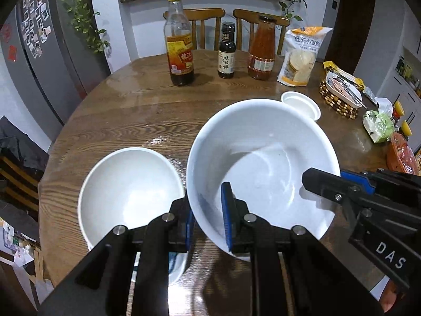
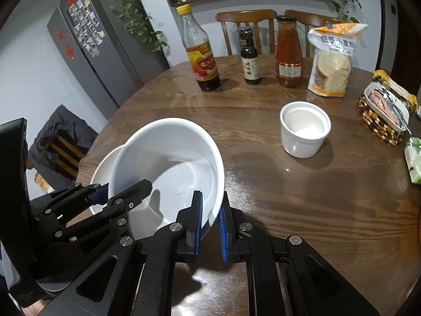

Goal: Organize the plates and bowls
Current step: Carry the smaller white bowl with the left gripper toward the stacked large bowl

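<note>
Together, both grippers carry the large bowl (image 1: pixel 263 168)
Left gripper (image 1: pixel 208 218) and right gripper (image 2: pixel 210 226) jaws clamp opposite rims; keep it level, nest it squarely into the smaller bowl (image 1: pixel 129 189) at lower left.

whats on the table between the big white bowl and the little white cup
Nothing: in the right wrist view only bare wooden table lies between the big white bowl and the little white cup.
</note>
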The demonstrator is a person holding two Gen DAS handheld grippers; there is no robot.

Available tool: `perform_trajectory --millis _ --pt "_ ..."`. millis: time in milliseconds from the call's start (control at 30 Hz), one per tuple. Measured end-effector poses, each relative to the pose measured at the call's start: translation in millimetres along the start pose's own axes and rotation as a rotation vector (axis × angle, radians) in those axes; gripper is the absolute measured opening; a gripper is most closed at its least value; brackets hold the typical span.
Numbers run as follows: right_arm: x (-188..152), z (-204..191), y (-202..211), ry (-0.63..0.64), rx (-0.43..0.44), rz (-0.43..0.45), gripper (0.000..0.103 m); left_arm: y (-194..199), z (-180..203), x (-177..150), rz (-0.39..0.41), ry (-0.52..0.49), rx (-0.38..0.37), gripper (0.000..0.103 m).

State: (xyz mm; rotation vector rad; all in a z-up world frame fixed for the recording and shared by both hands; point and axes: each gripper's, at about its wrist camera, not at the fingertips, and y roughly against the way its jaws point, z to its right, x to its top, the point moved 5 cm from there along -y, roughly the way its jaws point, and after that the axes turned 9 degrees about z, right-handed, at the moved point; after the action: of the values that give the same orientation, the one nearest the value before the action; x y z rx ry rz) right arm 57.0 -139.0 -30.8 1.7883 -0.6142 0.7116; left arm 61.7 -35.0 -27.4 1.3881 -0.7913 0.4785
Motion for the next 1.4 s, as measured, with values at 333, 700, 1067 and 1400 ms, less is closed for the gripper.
perform_trajectory --millis 333,700,1067,1400 --pt "4 -39 -9 0.036 0.034 0.013 0.013 12 -38 -2 0.023 0.018 0.042 0.018" --pt "10 -72 -17 0.071 0.050 0.032 0.013 20 -73 2 0.044 0.028 0.062 0.018" --pt "15 -82 -16 0.076 0.030 0.050 0.013 20 -78 7 0.056 0.019 0.043 0.018" --pt "13 -84 -22 0.069 0.036 0.029 0.013 18 -86 5 0.047 0.022 0.042 0.018"
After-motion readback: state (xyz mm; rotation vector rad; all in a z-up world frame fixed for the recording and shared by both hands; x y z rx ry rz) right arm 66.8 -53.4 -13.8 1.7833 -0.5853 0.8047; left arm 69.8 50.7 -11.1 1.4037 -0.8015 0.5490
